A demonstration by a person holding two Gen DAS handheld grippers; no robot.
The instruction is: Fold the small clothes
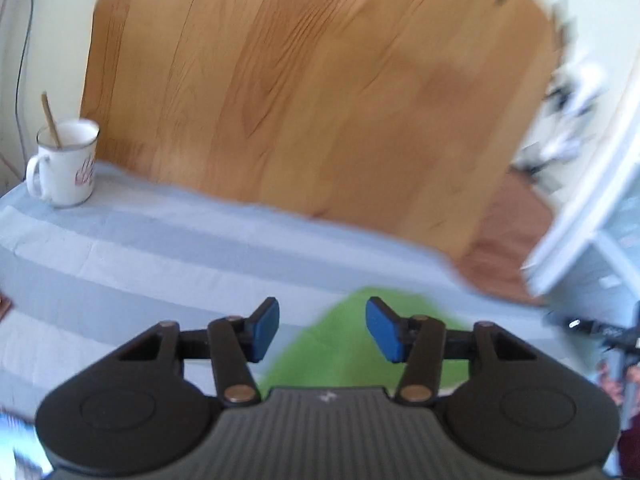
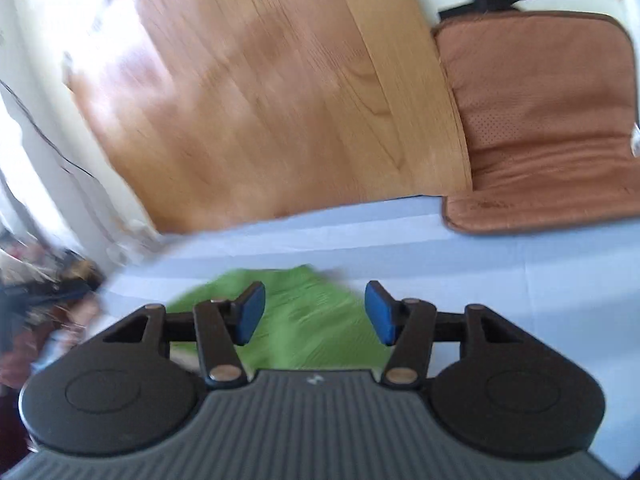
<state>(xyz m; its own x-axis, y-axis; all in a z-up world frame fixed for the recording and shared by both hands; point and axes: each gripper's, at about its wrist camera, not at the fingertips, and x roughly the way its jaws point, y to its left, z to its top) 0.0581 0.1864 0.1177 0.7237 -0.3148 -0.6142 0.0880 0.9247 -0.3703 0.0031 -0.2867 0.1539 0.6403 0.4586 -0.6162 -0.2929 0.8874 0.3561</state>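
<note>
Green garment (image 2: pixel 308 320) lies on the striped worktop cloth (image 1: pixel 120 248), near its far edge, below and ahead of both tools. Left hand-held gripper (image 1: pixel 322 330): jaws apart, nothing between the blue pads (image 1: pixel 265 328), cloth underneath not gripped. Right hand-held gripper (image 2: pixel 312 312): jaws apart too, empty, poised over the garment's middle. Both views blurred. Fabric looks thin, soft, light (likely to drape and bunch, not slide as one piece). Best hold, by my reading: pinch a corner or hem edge, one per side. White mug (image 1: pixel 64 164) stands well apart at the left; brown cushion (image 2: pixel 548 120) beyond the right
</note>
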